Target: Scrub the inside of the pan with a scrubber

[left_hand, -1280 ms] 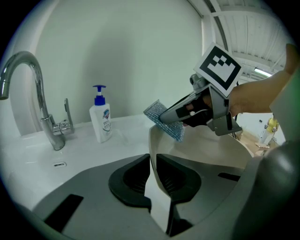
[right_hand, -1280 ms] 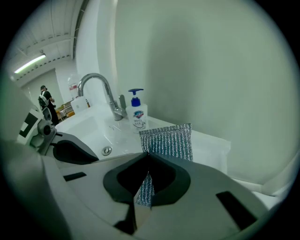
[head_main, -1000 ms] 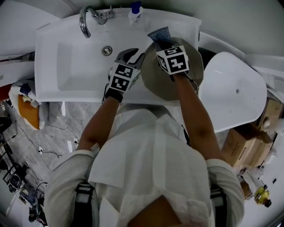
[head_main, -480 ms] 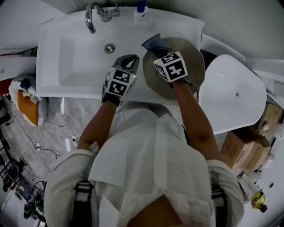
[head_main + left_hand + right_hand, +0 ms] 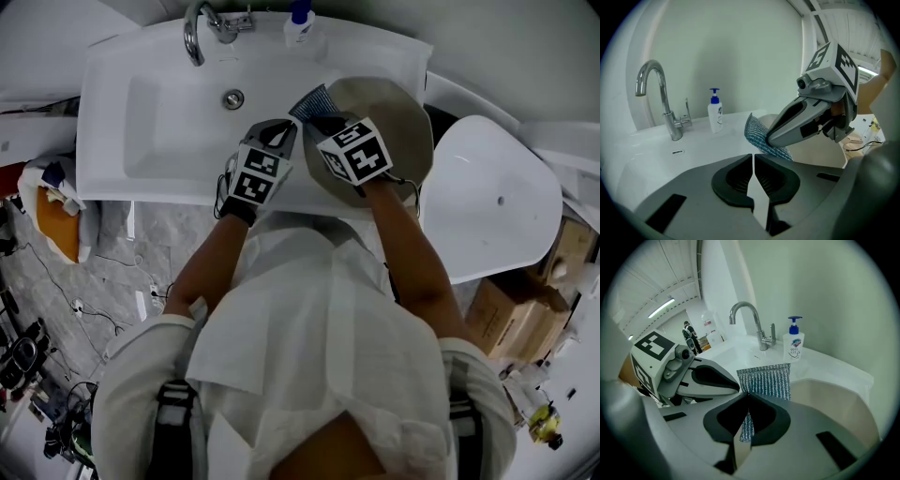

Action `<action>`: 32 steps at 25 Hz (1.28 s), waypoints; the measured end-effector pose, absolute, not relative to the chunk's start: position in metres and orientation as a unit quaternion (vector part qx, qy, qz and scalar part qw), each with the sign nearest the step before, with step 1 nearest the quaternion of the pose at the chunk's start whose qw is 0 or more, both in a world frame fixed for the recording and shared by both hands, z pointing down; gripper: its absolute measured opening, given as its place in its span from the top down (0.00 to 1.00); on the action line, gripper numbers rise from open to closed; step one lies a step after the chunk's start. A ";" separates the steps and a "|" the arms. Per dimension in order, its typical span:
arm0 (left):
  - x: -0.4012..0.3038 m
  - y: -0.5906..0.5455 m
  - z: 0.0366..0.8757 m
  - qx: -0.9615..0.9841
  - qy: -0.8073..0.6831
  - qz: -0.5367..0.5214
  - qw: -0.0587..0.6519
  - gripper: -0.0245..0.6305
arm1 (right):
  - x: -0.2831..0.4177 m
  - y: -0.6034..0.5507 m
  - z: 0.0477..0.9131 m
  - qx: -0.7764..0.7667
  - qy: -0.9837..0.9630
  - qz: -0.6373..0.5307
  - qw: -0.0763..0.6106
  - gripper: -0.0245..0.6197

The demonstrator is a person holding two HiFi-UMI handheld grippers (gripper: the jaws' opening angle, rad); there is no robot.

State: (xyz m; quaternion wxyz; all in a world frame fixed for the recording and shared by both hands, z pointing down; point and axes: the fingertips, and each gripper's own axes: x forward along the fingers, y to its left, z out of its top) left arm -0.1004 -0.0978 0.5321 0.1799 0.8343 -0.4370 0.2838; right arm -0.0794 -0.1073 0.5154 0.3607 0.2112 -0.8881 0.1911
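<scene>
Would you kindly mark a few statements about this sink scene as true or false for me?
1. The right gripper is shut on the scrubber. True.
2. The left gripper grips the rim of the pan. False: its jaws are together with nothing between them.
3. The soap bottle stands near the faucet at the back of the sink. True.
4. The pan lies in the basin directly under the faucet. False: it sits at the sink's right end, away from the faucet.
5. The soap bottle has a red pump. False: the pump is blue.
</scene>
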 end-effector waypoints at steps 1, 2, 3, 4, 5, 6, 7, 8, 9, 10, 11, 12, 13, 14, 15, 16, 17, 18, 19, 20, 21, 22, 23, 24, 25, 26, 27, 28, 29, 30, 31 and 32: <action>-0.102 -0.097 0.533 0.833 -0.439 0.284 0.180 0.92 | -0.079 -0.105 0.516 0.206 -0.888 0.194 0.363 0.94; -0.103 -0.096 0.533 0.832 -0.441 0.285 0.179 0.92 | -0.078 -0.102 0.517 0.199 -0.888 0.196 0.365 0.94; -0.105 -0.095 0.533 0.831 -0.443 0.286 0.179 0.93 | -0.078 -0.098 0.517 0.191 -0.888 0.197 0.368 0.94; -0.106 -0.094 0.533 0.830 -0.445 0.287 0.178 0.93 | -0.077 -0.094 0.517 0.184 -0.888 0.197 0.371 0.94; -0.107 -0.093 0.533 0.829 -0.446 0.287 0.178 0.93 | -0.075 -0.090 0.518 0.177 -0.889 0.198 0.374 0.94; -0.107 -0.093 0.534 0.828 -0.447 0.288 0.178 0.93 | -0.074 -0.086 0.518 0.171 -0.889 0.200 0.376 0.94; -0.107 -0.092 0.534 0.827 -0.448 0.288 0.178 0.93 | -0.073 -0.081 0.519 0.165 -0.889 0.202 0.377 0.94; -0.107 -0.092 0.534 0.827 -0.449 0.288 0.179 0.93 | -0.073 -0.076 0.520 0.158 -0.889 0.204 0.379 0.94; -0.107 -0.091 0.534 0.827 -0.450 0.287 0.179 0.93 | -0.072 -0.071 0.520 0.151 -0.889 0.205 0.381 0.94; -0.106 -0.090 0.533 0.826 -0.451 0.287 0.179 0.93 | -0.071 -0.066 0.520 0.143 -0.889 0.205 0.385 0.94; -0.105 -0.089 0.533 0.826 -0.452 0.286 0.178 0.93 | -0.070 -0.061 0.520 0.135 -0.888 0.203 0.389 0.94; -0.105 -0.089 0.533 0.826 -0.452 0.286 0.178 0.93 | -0.068 -0.055 0.519 0.128 -0.888 0.202 0.393 0.94; -0.104 -0.088 0.533 0.825 -0.453 0.286 0.178 0.93 | -0.067 -0.050 0.520 0.120 -0.887 0.202 0.397 0.94; -0.104 -0.087 0.533 0.825 -0.454 0.286 0.178 0.93 | -0.065 -0.045 0.520 0.112 -0.886 0.203 0.401 0.94; -0.104 -0.086 0.533 0.824 -0.455 0.286 0.178 0.93 | -0.064 -0.039 0.520 0.103 -0.885 0.204 0.405 0.94; -0.103 -0.086 0.533 0.824 -0.456 0.286 0.178 0.93 | -0.062 -0.033 0.520 0.093 -0.885 0.204 0.409 0.94; -0.103 -0.085 0.533 0.823 -0.457 0.287 0.178 0.93 | -0.060 -0.027 0.521 0.082 -0.883 0.204 0.414 0.94; -0.102 -0.085 0.532 0.823 -0.457 0.287 0.177 0.93 | -0.058 -0.021 0.521 0.070 -0.882 0.204 0.420 0.94; -0.101 -0.085 0.532 0.823 -0.457 0.286 0.177 0.93 | -0.056 -0.015 0.522 0.058 -0.879 0.203 0.427 0.94; -0.099 -0.084 0.532 0.823 -0.458 0.286 0.177 0.93 | -0.053 -0.009 0.522 0.047 -0.877 0.200 0.434 0.94; -0.098 -0.083 0.532 0.823 -0.458 0.285 0.177 0.93 | -0.048 -0.003 0.522 0.037 -0.874 0.197 0.442 0.94; -0.096 -0.082 0.531 0.822 -0.459 0.285 0.177 0.93 | -0.043 0.002 0.522 0.029 -0.872 0.192 0.449 0.94; -0.095 -0.081 0.530 0.822 -0.460 0.285 0.177 0.93 | -0.038 0.007 0.522 0.022 -0.869 0.189 0.456 0.94; -0.093 -0.080 0.529 0.822 -0.461 0.284 0.176 0.93 | -0.032 0.011 0.521 0.017 -0.867 0.187 0.461 0.94; -0.092 -0.079 0.528 0.822 -0.462 0.284 0.176 0.93 | -0.026 0.015 0.521 0.012 -0.865 0.186 0.466 0.94; -0.090 -0.078 0.527 0.822 -0.462 0.284 0.175 0.93 | -0.020 0.019 0.520 0.009 -0.863 0.185 0.470 0.94; -0.089 -0.078 0.526 0.822 -0.463 0.284 0.174 0.93 | -0.015 0.023 0.520 0.006 -0.861 0.182 0.474 0.94; -0.088 -0.077 0.526 0.822 -0.463 0.283 0.173 0.93 | -0.011 0.025 0.520 0.006 -0.860 0.180 0.476 0.94; -0.087 -0.077 0.525 0.822 -0.464 0.283 0.171 0.93 | -0.009 0.027 0.520 0.007 -0.861 0.179 0.477 0.94; -0.085 -0.077 0.525 0.822 -0.464 0.283 0.170 0.93 | -0.009 0.028 0.520 0.009 -0.862 0.178 0.475 0.94; -0.084 -0.077 0.525 0.822 -0.464 0.283 0.169 0.93 | -0.010 0.028 0.520 0.012 -0.863 0.178 0.472 0.94; -0.082 -0.076 0.525 0.823 -0.463 0.284 0.168 0.93 | -0.012 0.028 0.519 0.015 -0.865 0.178 0.469 0.94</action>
